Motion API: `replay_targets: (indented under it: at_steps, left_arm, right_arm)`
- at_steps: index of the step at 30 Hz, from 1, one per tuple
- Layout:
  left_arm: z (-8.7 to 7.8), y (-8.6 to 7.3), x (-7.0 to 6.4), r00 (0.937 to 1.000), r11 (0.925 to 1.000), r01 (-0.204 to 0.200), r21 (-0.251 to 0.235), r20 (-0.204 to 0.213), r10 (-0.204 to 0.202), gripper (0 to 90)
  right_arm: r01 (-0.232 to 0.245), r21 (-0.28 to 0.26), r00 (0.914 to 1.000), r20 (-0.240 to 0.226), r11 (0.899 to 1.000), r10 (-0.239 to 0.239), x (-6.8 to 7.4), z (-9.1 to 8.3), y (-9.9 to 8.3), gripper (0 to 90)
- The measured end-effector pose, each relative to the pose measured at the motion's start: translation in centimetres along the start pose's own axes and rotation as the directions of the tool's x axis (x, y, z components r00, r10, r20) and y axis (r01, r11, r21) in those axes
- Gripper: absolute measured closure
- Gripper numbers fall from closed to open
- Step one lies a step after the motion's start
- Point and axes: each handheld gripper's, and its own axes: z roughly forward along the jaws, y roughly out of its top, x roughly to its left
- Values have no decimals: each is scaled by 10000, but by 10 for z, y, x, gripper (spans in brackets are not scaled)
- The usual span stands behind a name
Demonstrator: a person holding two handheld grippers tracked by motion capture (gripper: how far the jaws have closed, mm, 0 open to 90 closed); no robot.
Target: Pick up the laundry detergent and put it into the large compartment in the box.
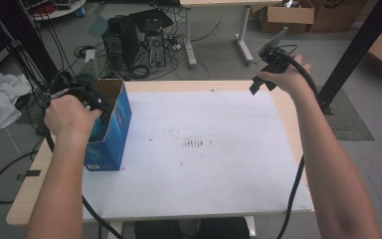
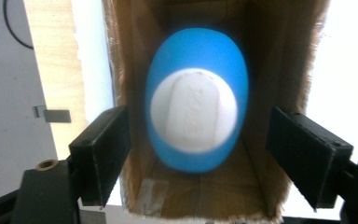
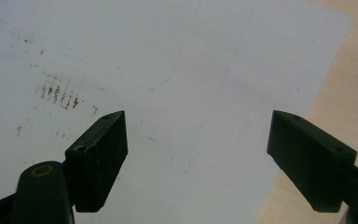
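A white sheet [image 1: 204,149] covers the wooden table [image 1: 30,194]. At its nine o'clock edge stands an open blue box [image 1: 110,130], and the left gripper [image 2: 198,154] points into it, jaws spread wide outside its walls over a blue-and-white egg-shaped thing [image 2: 195,119], gripping nothing. At two o'clock the right gripper [image 3: 196,154] hangs above the sheet, wide open and empty.
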Motion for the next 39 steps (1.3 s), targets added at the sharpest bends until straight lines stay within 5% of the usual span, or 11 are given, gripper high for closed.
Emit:
replay_targets:
  at_steps: [10, 19, 24, 30, 33, 39]
  left_arm:
    - [-38, -6, -24, 9936, 9914, -1120, -677, 78, 1128, 157]
    - [-50, -12, -65, 9669, 9639, -2465, -1010, 420, 2516, 120]
    - [-52, -20, -91, 9396, 9386, -3228, -1217, 778, 3333, 94]
    - [-50, -29, -124, 9022, 8997, -4156, -1334, 653, 4264, 68]
    - [-45, -35, -144, 8744, 8715, -4699, -1403, 616, 4814, 54]
    - [-28, -46, -176, 8281, 8268, -5461, -1346, 623, 5571, 32]
  right_arm:
    - [-1, -7, 10000, -41, 10000, 1, 1, 0, 0, 203]
    - [26, 10, 10000, -13, 10000, -26, 2, 0, 0, 204]
    - [47, 33, 10000, 8, 10000, -47, 4, -1, -1, 204]
    - [-32, 96, 10000, 91, 9999, 31, 5, -2, -3, 204]
    - [0, 52, 9999, 112, 10000, 0, 5, -3, -4, 204]
    - [-14, 113, 9999, 110, 9999, 13, 5, -2, -3, 203]
